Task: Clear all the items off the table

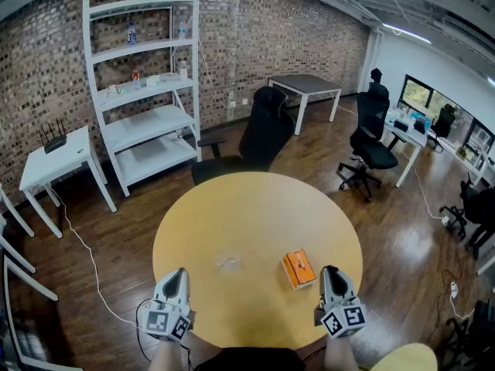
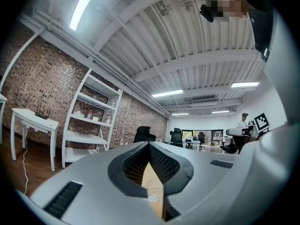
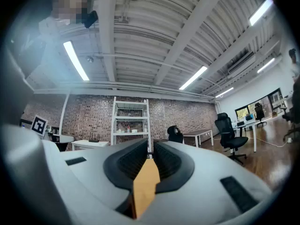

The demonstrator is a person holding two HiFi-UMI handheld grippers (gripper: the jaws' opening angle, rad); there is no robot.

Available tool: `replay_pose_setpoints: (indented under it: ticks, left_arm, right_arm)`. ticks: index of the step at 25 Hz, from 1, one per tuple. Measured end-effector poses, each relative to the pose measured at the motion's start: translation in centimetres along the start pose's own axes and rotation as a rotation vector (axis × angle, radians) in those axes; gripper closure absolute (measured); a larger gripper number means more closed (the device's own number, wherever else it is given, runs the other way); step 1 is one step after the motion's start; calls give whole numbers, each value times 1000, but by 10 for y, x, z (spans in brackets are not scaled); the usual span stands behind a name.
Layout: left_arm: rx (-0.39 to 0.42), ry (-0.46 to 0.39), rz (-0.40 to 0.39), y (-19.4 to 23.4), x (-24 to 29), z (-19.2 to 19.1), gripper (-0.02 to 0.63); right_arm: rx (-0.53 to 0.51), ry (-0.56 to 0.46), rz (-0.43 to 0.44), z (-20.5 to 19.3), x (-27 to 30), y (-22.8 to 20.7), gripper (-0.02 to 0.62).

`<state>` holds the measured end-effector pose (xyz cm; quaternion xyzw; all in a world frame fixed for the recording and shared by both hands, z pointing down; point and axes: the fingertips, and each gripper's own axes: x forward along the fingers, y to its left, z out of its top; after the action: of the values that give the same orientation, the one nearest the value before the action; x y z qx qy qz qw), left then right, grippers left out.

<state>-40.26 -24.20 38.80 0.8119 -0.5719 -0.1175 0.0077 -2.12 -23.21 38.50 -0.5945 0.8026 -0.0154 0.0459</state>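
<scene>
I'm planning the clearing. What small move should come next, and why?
Probably open the right gripper and ease it toward the orange box: it's shut and empty, and the box lies close by on the table, just to its left.

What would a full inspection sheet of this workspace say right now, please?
Surface: round yellow table, mostly bare.
Job's things: orange box; small clear item, kind unclear.
Clutter: nothing seen.
Grippers: left gripper and right gripper both shut and empty, at the table's near edge.
Cables: white cable on the floor, left.
Surroundings: white shelf unit, black office chair, brick wall.
</scene>
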Motion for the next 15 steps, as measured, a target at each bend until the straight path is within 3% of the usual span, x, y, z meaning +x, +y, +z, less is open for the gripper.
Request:
replay_pose_setpoints:
  ticks: [15]
  left_arm:
    - [-3, 91, 18, 8, 0, -30, 604]
  right_arm:
    - [31, 93, 21, -34, 14, 14, 552]
